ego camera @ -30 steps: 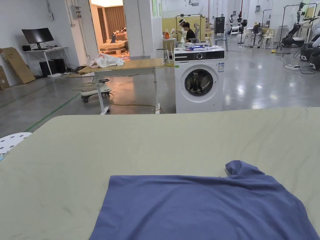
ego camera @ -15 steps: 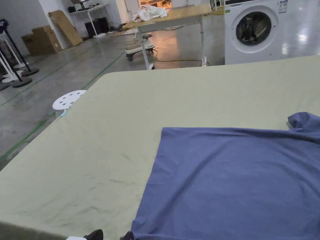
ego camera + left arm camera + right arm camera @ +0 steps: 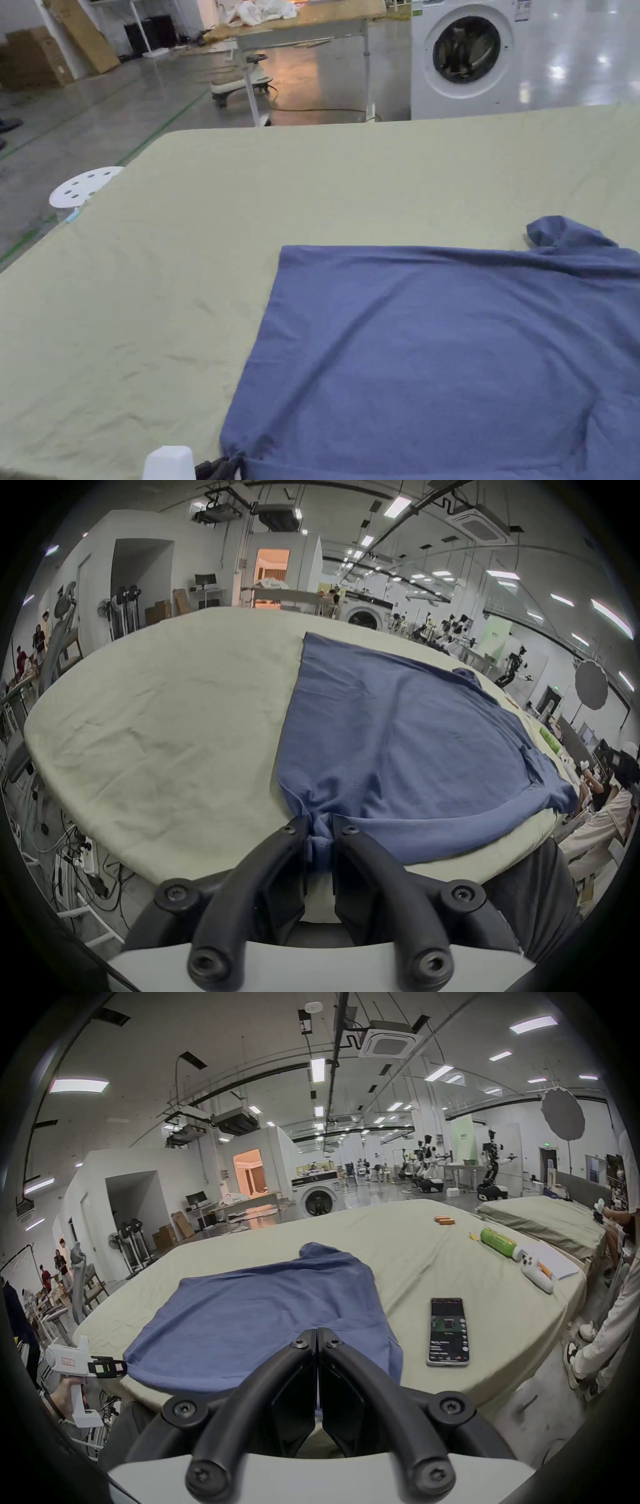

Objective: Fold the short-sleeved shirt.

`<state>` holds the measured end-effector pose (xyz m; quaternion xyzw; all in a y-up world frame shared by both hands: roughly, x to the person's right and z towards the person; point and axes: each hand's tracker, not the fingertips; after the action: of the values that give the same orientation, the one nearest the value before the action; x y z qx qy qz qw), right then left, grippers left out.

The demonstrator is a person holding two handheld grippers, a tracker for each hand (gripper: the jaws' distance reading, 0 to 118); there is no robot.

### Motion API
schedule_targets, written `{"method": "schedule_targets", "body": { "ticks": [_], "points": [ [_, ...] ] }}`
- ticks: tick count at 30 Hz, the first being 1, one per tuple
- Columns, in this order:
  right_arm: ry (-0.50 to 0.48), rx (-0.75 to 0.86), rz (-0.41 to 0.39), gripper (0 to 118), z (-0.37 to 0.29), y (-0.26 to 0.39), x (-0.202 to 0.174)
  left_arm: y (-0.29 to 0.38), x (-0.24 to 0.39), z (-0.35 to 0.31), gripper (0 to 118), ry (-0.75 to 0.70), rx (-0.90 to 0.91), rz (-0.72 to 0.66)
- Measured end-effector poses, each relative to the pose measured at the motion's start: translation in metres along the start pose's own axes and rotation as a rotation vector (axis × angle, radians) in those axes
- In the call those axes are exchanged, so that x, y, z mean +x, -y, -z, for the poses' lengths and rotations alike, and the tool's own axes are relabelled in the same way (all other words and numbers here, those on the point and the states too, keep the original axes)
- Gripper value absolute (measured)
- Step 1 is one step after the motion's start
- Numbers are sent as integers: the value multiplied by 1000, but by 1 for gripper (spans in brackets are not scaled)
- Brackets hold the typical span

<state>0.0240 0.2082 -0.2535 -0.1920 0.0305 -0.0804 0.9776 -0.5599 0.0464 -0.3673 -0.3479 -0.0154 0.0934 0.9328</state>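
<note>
A blue short-sleeved shirt [image 3: 437,350] lies spread flat on the green-covered table [image 3: 312,187], one sleeve [image 3: 559,232] crumpled at the far right. My left gripper [image 3: 320,830] is shut on the shirt's [image 3: 398,743] near left hem corner, where the cloth bunches between the jaws. That left gripper [image 3: 215,467] peeks in at the head view's bottom edge. My right gripper [image 3: 317,1333] has its jaws pressed together at the shirt's [image 3: 259,1314] near edge, with blue cloth showing between them. The left gripper [image 3: 117,1368] also appears far left, held by a hand.
To the right of the shirt on the table lie a phone [image 3: 448,1331], a green bottle [image 3: 498,1242], a white controller [image 3: 536,1274] and papers [image 3: 554,1260]. A white stool [image 3: 84,186] stands off the table's left edge, a washing machine [image 3: 465,56] beyond it. People stand at the right.
The head camera has tilted down toward the table. The left gripper has come into sight at the bottom edge, and the hem corner now bunches at its jaws. The shirt lies as before.
</note>
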Motion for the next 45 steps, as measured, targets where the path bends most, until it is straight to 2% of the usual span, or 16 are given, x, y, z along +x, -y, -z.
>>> {"method": "schedule_targets", "body": {
  "ticks": [4,5,7,8,13,15,18,20,22,25,27,31,34,38,41,45],
  "points": [
    [66,-14,-12,7,2,7,14,2,-3,2,10,-10,-27,-18],
    [72,-11,-20,25,5,13,20,2,-1,2,10,-14,-33,4],
    [97,-53,-7,73,12,25,32,2,3,2,10,-35,-35,48],
    [119,-77,11,75,18,43,47,2,5,2,10,-44,-38,60],
    [131,-217,86,75,44,77,66,1,5,1,10,-52,-55,33],
    [122,-250,91,72,57,85,71,1,5,0,10,-49,-58,28],
    [112,-264,96,51,70,90,74,-1,7,-2,10,-51,-54,28],
    [84,-269,111,16,79,93,77,0,8,-3,10,-55,-52,24],
    [61,-271,103,5,84,94,77,0,11,-4,10,-59,-50,19],
    [58,-290,35,3,86,88,74,-2,14,-9,7,-57,-46,24],
    [49,-269,25,3,82,78,73,-9,21,-18,6,-38,10,72],
    [21,-191,26,3,93,37,76,-51,24,-23,6,-15,94,36],
    [34,-165,-9,3,133,5,80,-94,10,-1,6,3,133,13],
    [24,-212,56,3,203,-38,75,-152,24,38,6,-10,118,137],
    [30,-272,81,3,260,-58,74,-183,24,82,6,-19,65,126],
    [79,-351,24,3,309,-64,71,-199,20,130,6,-34,-29,75]
  ]
}}
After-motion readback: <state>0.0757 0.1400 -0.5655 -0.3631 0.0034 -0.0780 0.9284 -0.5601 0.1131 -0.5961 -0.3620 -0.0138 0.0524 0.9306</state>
